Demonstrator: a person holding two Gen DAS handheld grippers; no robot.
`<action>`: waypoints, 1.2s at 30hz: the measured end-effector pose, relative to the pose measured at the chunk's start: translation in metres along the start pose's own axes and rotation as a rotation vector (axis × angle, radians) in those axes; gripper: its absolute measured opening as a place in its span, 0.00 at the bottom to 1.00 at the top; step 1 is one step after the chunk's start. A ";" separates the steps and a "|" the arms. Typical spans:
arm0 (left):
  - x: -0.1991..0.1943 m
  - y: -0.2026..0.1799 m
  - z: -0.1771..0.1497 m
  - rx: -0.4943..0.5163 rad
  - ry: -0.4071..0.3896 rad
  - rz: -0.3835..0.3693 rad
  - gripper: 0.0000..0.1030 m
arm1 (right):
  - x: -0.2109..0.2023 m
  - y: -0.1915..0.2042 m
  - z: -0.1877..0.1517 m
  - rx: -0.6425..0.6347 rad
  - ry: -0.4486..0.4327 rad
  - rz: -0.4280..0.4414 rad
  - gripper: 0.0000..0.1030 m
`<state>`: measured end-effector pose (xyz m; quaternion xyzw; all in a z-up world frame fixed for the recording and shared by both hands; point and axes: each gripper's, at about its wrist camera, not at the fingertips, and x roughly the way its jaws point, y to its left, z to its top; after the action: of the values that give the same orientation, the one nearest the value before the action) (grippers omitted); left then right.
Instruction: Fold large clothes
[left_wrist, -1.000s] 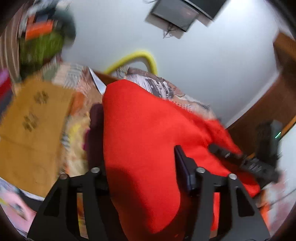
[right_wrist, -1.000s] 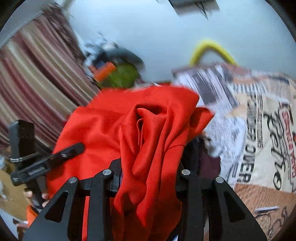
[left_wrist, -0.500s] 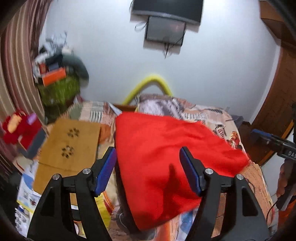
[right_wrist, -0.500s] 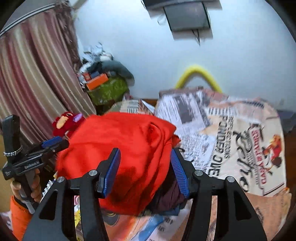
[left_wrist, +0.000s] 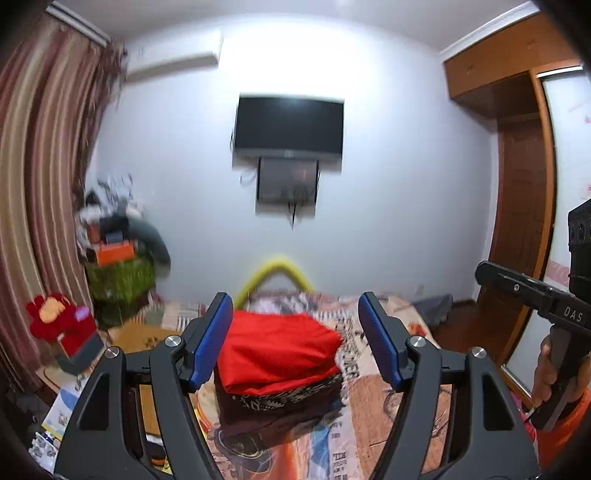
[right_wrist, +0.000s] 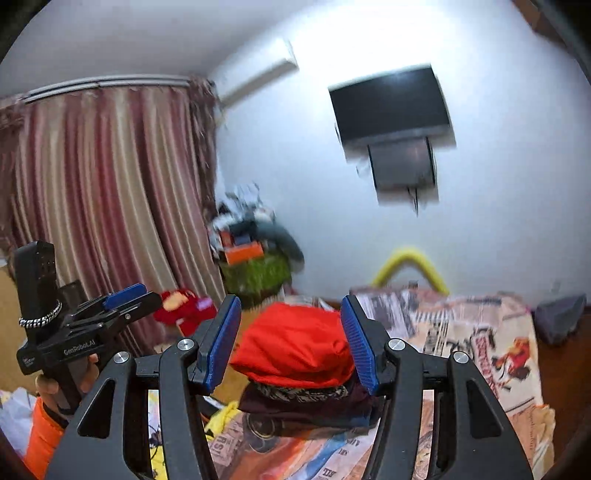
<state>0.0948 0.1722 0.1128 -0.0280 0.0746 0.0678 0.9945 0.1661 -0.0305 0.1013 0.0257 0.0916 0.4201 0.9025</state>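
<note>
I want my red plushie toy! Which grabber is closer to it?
Probably the left. The red plush toy sits by the curtain, off to the left side of the left gripper. The right gripper is farther away, on the left gripper's other side.

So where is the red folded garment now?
In both wrist views the red garment lies on top of a dark clothes pile on the bed, free of both grippers.
</note>
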 end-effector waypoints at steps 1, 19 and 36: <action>-0.010 -0.004 -0.002 0.001 -0.021 0.005 0.67 | -0.008 0.007 -0.003 -0.011 -0.022 -0.003 0.51; -0.091 -0.045 -0.083 0.040 -0.161 0.173 0.99 | -0.034 0.043 -0.062 -0.085 -0.108 -0.162 0.93; -0.086 -0.048 -0.099 0.042 -0.150 0.171 0.99 | -0.047 0.042 -0.083 -0.101 -0.074 -0.190 0.99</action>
<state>0.0029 0.1071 0.0305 0.0046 0.0035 0.1527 0.9883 0.0894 -0.0413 0.0318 -0.0130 0.0389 0.3356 0.9411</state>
